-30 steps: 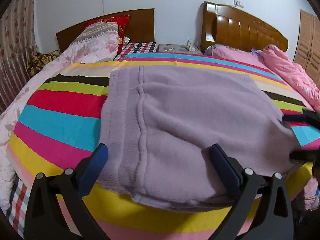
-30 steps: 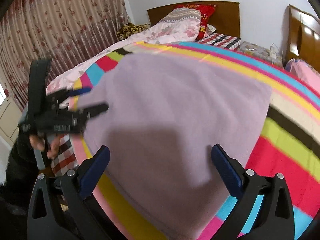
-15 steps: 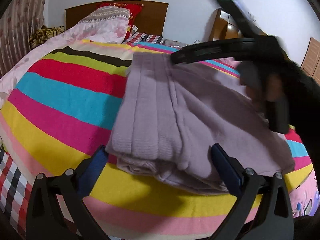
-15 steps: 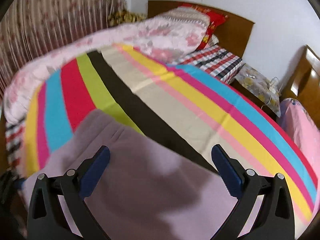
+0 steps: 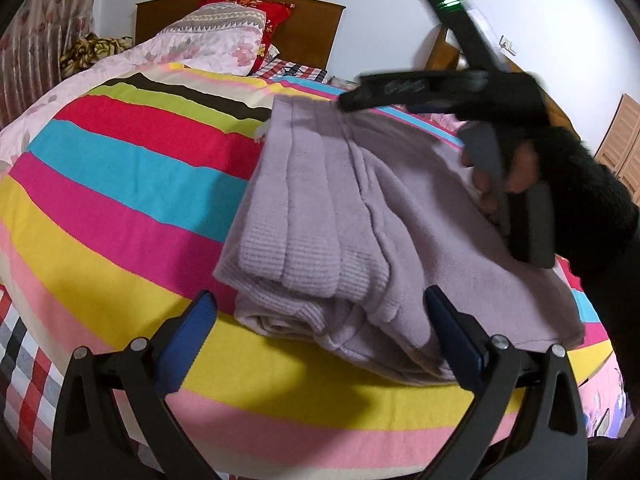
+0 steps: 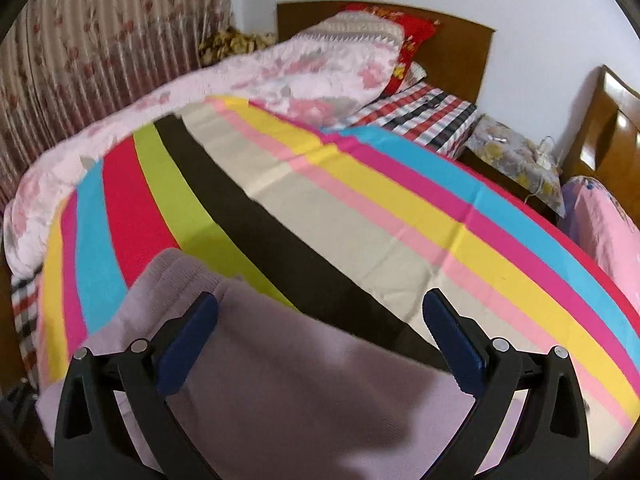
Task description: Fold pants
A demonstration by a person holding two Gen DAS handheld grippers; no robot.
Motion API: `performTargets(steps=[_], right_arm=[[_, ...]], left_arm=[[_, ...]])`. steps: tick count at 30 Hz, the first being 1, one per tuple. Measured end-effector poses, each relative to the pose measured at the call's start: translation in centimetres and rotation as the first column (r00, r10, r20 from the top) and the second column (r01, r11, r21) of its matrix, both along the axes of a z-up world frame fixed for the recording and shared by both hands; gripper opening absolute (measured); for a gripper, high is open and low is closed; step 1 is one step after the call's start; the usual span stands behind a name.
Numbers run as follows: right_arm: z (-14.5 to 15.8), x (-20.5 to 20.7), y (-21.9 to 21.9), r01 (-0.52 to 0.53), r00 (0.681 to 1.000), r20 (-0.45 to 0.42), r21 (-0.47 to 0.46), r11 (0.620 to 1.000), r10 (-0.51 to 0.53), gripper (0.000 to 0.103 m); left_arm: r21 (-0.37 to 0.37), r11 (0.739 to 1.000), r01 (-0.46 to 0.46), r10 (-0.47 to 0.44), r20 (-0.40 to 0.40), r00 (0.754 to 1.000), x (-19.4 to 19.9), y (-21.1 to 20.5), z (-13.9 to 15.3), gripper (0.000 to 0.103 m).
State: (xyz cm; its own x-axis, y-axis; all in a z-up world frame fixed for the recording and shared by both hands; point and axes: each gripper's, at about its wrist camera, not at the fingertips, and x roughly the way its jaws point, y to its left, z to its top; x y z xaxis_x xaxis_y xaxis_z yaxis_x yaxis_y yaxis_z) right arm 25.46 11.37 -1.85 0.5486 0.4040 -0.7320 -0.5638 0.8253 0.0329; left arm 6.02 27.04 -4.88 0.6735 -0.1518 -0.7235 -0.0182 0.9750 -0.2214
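Observation:
The lilac knit pants (image 5: 360, 216) lie folded in a stack of layers on the striped bedspread (image 5: 132, 184), ribbed waistband toward me. My left gripper (image 5: 320, 340) is open and empty, just short of the stack's near edge. My right gripper (image 6: 320, 340) is open and empty above the far part of the pants (image 6: 288, 392). In the left wrist view the right gripper's black body (image 5: 500, 96) hovers over the pants, hand on its handle.
A floral quilt (image 6: 248, 80) and pillows (image 5: 224, 28) lie at the headboard end. A curtain (image 6: 80, 48) hangs at the left. A pink quilt (image 6: 608, 232) and a nightstand (image 6: 512, 160) are at the right. The bed's near edge is below my left gripper.
The right gripper swung from the pants' right edge up over the stack and now faces the headboard. The left gripper moved closer to the waistband end. The pants now lie narrower, in stacked layers.

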Motion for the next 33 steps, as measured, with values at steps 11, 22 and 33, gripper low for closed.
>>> performTargets(steps=[11,22,33], right_arm=[[0.5,-16.2,-11.2,-0.1,0.993,0.056,-0.092,0.991,0.106,0.098],[-5.5,-19.2,-19.0,0.057,0.998,-0.012,0.057,0.997,-0.057,0.098],[-4.8,-23.1,-19.8,0.017,1.0,-0.017,-0.068,0.997,-0.019,0.098]], left_arm=[[0.038,0.999,-0.027,0.027,0.001,1.0,-0.3,-0.6,0.4,0.102],[0.123,0.988,-0.089,0.086,0.03,0.996,-1.3,-2.2,1.0,0.102],[0.3,0.936,-0.185,0.167,0.084,0.982,-3.5,-5.6,4.2,0.101]])
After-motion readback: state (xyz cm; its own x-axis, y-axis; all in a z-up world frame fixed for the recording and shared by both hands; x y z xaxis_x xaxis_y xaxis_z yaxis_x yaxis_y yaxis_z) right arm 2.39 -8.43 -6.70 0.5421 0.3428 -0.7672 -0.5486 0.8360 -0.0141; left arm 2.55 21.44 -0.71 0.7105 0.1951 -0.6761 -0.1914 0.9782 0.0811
